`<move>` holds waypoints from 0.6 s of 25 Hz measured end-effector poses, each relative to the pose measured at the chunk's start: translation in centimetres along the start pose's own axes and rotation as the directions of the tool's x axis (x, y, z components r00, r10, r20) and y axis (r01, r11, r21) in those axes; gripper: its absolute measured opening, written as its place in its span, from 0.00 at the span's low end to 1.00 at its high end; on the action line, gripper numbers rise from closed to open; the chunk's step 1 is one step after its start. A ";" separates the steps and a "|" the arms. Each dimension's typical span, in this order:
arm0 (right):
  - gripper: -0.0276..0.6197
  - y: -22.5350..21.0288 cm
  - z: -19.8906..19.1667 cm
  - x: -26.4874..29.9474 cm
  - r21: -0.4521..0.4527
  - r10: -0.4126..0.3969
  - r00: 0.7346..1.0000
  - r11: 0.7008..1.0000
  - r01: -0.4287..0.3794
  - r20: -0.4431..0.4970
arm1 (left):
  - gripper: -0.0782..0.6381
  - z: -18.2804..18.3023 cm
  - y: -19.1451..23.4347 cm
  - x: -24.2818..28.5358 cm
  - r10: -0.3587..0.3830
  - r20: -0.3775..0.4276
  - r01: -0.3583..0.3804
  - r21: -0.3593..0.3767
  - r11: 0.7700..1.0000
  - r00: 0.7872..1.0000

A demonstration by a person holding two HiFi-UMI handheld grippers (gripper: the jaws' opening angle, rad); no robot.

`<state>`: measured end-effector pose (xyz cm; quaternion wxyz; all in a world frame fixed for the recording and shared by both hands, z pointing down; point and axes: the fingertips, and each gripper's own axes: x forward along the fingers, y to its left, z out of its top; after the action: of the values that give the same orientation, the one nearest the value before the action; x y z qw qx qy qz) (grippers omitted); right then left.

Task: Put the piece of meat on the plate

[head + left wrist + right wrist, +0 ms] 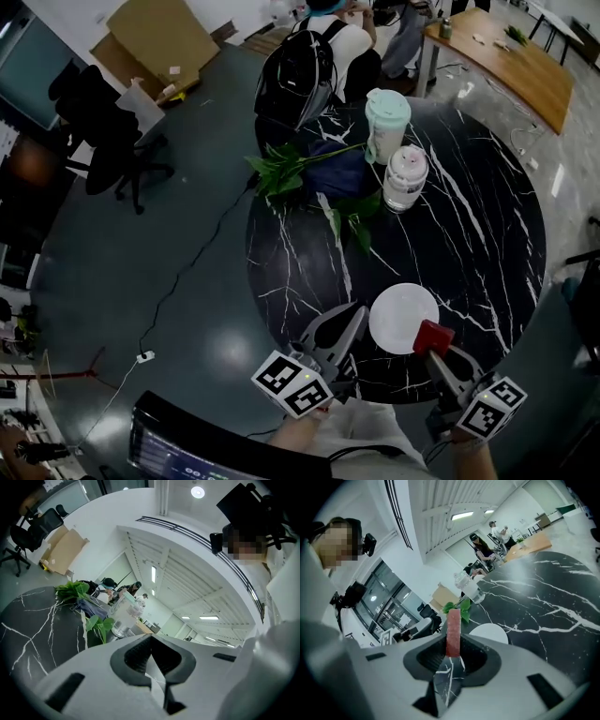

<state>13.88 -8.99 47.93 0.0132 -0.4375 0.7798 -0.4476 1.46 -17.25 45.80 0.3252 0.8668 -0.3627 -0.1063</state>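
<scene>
A red piece of meat (433, 335) sits between the fingers of my right gripper (435, 343), which is shut on it just above the near right rim of the white plate (401, 317). The right gripper view shows the meat (453, 631) as a thin upright slab pinched in that gripper (453, 645), with the plate (491, 632) on the black marble table just beyond. My left gripper (343, 321) hovers at the plate's left, over the table's near edge. In its own view the left gripper (151, 641) has its pads meeting with nothing held.
On the round black marble table (478, 234) stand a mint-lidded cup (387, 122) and a clear jar (405, 178) at the far side, with green leaves (291, 167) and a blue cloth (339, 171). Beyond are a backpack (295, 75), a wooden table (511, 56) and an office chair (103, 131).
</scene>
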 end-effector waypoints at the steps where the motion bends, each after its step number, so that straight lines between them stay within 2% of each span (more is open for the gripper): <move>1: 0.17 -0.5 -0.2 0.3 0.009 0.000 1.000 1.000 0.000 -0.012 | 0.12 -0.2 0.4 0.1 0.010 -0.002 -0.010 0.000 1.000 1.000; 11: 0.18 -3.6 -3.0 4.3 0.142 0.014 0.993 0.990 0.003 -0.118 | 0.12 -2.5 2.9 0.5 0.068 -0.027 -0.068 -0.010 0.998 0.997; 15: 0.17 -4.0 -4.0 6.1 0.261 0.016 0.990 0.965 0.020 -0.138 | 0.12 -2.8 2.8 0.4 0.058 -0.025 -0.059 -0.029 0.998 0.998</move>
<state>11.14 -11.36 55.49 0.0162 -0.4006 0.7124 -0.5760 1.33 -17.63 49.73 0.3456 0.8521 -0.3822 -0.0915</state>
